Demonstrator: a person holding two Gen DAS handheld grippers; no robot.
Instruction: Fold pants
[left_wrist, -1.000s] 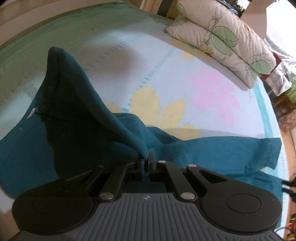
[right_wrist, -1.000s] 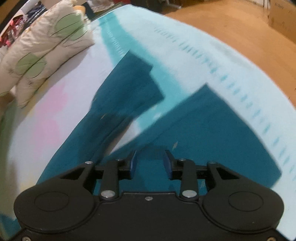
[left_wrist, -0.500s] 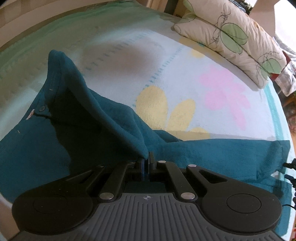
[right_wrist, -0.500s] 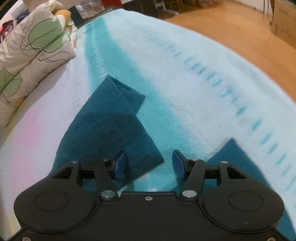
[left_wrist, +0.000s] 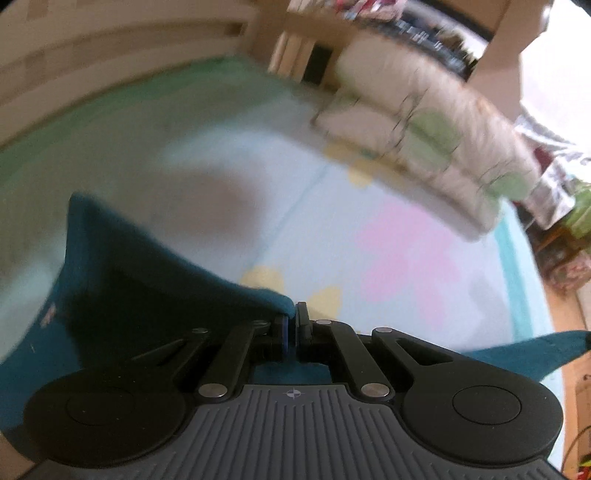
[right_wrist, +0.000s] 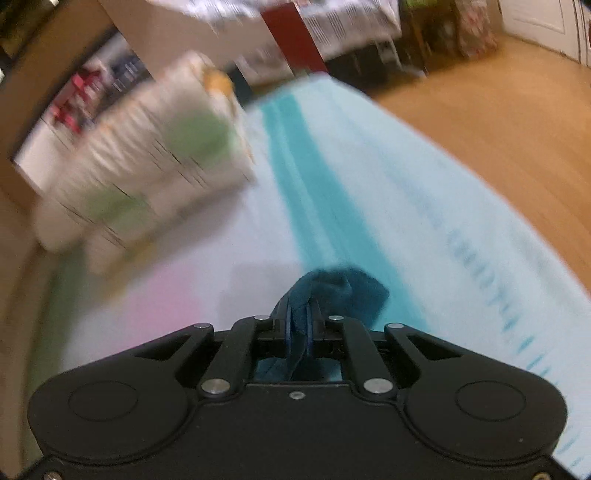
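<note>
The teal pants (left_wrist: 129, 266) hang in a raised fold on the left of the left wrist view, and a leg end (left_wrist: 535, 350) trails off at the lower right. My left gripper (left_wrist: 293, 317) is shut on the top edge of that fold. In the right wrist view, my right gripper (right_wrist: 301, 314) is closing its jaws, and a bunched leg end of the pants (right_wrist: 343, 291) is pinched between the pads and sticks out ahead of them. Both views are blurred by motion.
The pants are over a bed with a pale blanket (left_wrist: 221, 166) printed with yellow and pink flowers and a teal stripe (right_wrist: 314, 177). A leaf-print pillow (left_wrist: 424, 140) lies at the far side. Wooden floor (right_wrist: 498, 110) runs along the bed's right edge.
My right gripper went from open above the flat leg end to closed on it and lifted it. My left gripper rose with its fold, so more of the bed shows.
</note>
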